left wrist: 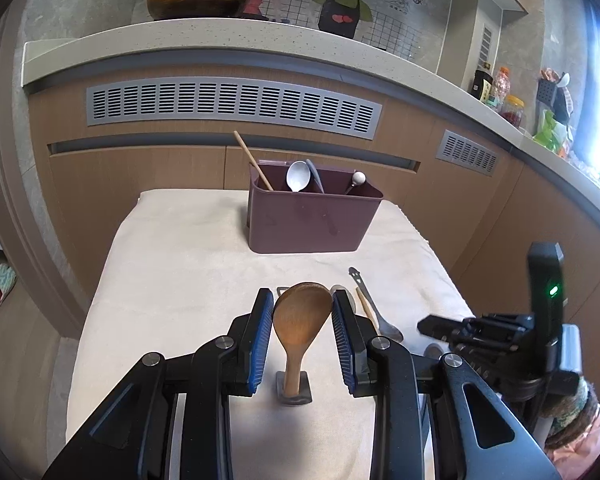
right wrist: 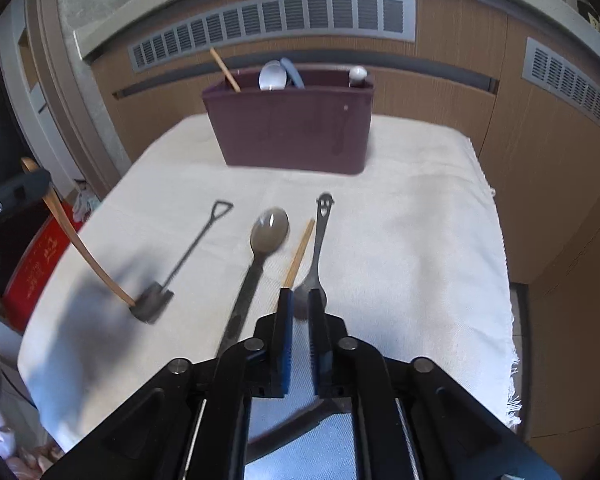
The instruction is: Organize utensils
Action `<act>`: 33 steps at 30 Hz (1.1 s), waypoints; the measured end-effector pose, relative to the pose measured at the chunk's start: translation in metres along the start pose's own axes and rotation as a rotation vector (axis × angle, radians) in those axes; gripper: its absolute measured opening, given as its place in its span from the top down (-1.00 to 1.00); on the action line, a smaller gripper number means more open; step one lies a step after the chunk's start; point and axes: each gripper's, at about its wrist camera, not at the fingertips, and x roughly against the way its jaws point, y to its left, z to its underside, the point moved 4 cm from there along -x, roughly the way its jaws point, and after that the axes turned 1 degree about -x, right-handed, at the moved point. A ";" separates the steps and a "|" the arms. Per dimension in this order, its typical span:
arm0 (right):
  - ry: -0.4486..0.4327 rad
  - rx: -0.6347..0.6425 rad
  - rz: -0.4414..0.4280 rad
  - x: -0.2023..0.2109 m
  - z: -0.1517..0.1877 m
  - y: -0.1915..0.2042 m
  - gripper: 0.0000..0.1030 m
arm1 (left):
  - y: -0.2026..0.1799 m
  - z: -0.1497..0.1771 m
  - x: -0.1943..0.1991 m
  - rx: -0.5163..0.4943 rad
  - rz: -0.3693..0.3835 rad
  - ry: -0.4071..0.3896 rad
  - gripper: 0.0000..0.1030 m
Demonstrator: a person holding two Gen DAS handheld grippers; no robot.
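Note:
My left gripper [left wrist: 302, 294] is shut on the bowl of a wooden rice spoon [left wrist: 300, 320], which stands upright. The spoon's handle tip rests on the blade of a small dark shovel-shaped spoon [right wrist: 156, 300] on the cream cloth [left wrist: 172, 280]. My right gripper [right wrist: 300, 294] hovers low over the cloth, jaws a narrow gap apart with nothing pressed between them. Just beyond its tips lie a wooden chopstick [right wrist: 300, 250], a smiley-handled metal spoon [right wrist: 320, 240] and a large metal spoon [right wrist: 268, 232]. A maroon utensil box [left wrist: 312, 220] stands at the back holding a chopstick, a white spoon and other utensils.
The cloth-covered table ends close on the right [right wrist: 496, 264] and left. Wooden cabinet fronts with grey vent grilles [left wrist: 232, 104] rise behind the box. A red box [right wrist: 32, 264] sits on the floor at left. Jars and bottles [left wrist: 500, 92] stand on the counter at right.

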 end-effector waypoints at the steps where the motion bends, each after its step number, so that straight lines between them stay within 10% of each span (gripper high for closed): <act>1: 0.005 -0.009 0.003 -0.005 -0.001 -0.001 0.69 | 0.001 0.000 0.000 0.003 0.000 0.001 0.40; 15: 0.119 0.010 0.029 -0.076 -0.031 0.021 0.85 | 0.010 0.007 -0.011 0.023 0.022 0.024 0.40; 26: -0.136 -0.013 -0.001 0.034 -0.020 0.016 0.87 | 0.002 0.009 -0.008 0.007 0.016 0.015 0.49; 33: -0.148 -0.038 -0.018 0.047 -0.021 0.008 0.87 | 0.017 0.011 -0.008 0.017 -0.040 0.050 0.52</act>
